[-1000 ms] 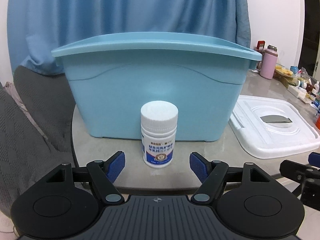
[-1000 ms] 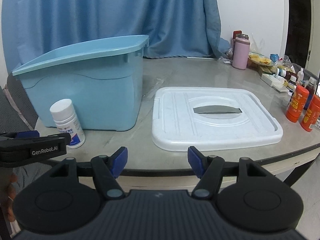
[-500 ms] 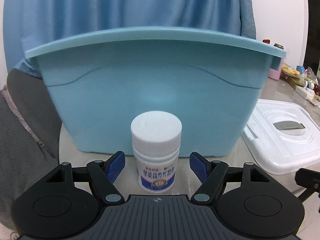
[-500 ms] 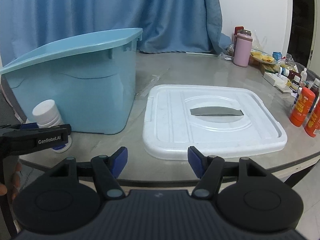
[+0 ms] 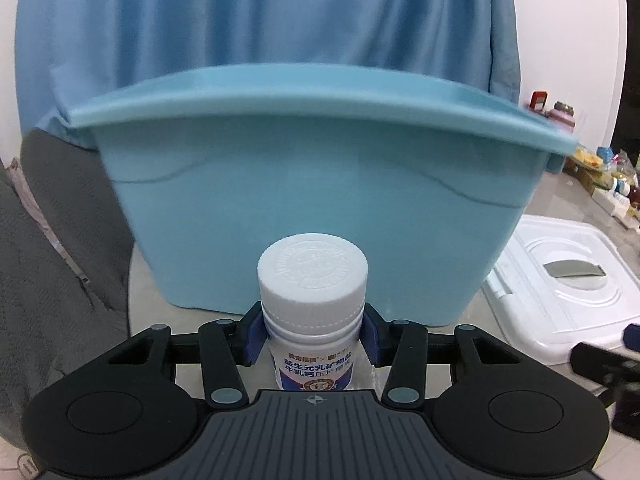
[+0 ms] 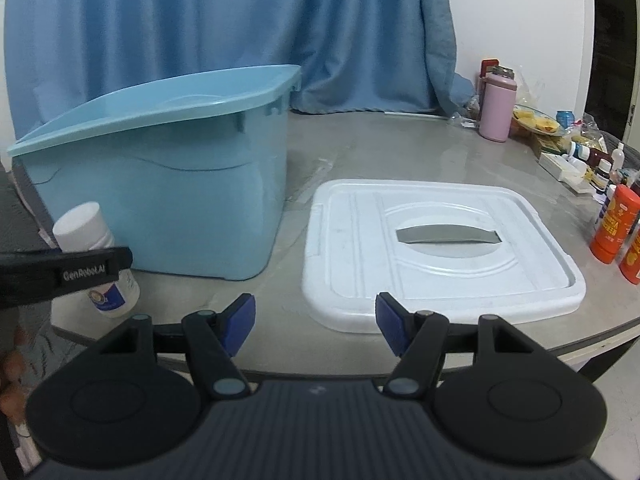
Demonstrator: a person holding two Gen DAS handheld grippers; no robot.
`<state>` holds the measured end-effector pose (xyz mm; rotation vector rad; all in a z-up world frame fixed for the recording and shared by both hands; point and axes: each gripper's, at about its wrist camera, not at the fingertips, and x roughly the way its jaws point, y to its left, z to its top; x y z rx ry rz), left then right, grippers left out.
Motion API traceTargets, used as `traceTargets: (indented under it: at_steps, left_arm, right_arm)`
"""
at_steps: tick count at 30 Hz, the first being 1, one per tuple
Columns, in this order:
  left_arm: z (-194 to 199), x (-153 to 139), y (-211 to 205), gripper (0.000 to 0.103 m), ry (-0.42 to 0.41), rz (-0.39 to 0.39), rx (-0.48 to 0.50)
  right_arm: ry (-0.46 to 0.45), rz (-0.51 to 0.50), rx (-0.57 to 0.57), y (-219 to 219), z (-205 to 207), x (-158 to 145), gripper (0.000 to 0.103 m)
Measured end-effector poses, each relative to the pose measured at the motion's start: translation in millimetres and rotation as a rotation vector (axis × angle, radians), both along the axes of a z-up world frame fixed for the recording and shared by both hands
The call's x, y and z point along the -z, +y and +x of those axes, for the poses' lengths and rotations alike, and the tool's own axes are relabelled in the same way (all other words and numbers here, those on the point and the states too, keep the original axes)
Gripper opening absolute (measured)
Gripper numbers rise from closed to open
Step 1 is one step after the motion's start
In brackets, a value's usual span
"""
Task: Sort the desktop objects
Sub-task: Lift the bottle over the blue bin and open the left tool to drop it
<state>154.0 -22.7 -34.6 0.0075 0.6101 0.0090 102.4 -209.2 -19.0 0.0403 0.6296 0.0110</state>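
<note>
Left gripper (image 5: pixel 312 338) pinches the bottle (image 5: pixel 313 312)

We see the bottle upright on the table (image 6: pixel 360 168), just before the blue bin (image 5: pixel 320 216); right gripper (image 6: pixel 316 326) spread, near the white lid (image 6: pixel 440 256).

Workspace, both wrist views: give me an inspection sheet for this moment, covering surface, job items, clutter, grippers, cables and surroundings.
Surface: grey round table, faint smears.
Job's things: white pill bottle upright near the table's front edge, just in front of the blue bin; the bin is open, its inside mostly hidden; white bin lid lies flat beside the bin.
Clutter: pink flask, orange bottles and small bottles and packets along the right and far edges.
Grippers: left gripper closed around the pill bottle below its cap; right gripper open, empty, short of the lid.
Cables: nothing seen.
Surroundings: blue curtain, white wall, grey fabric at left.
</note>
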Motion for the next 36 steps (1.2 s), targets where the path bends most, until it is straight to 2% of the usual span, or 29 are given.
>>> traceTargets:
  at_steps: [12,20,27,31,36]
  left_arm:
    - [-51,-42,12,0.048,-0.010,0.023,-0.015]
    - [-77,-89,14,0.048,-0.076,0.019,-0.008]
    - [-76,-121,6,0.048,-0.111,0.018,0.026]
    - [-71,-137,3,0.048,-0.131,-0.007,0.031]
    - [-56,-155,-3,0.048,-0.163,0.016,0.035]
  right_arm:
    - [-0.018,0.029,-0.020,10,-30,-18,0.066]
    - [0.002,0.051,-0.006,7,-52,-15,0.066]
    - [0.003,0.055,0.012,-2,-63,-17,0.066]
    - [-0.013,0.069,0.032,-12,-65,-21,0.066]
    - [-0.017,0.081,0.050,-24,-61,-22,0.066]
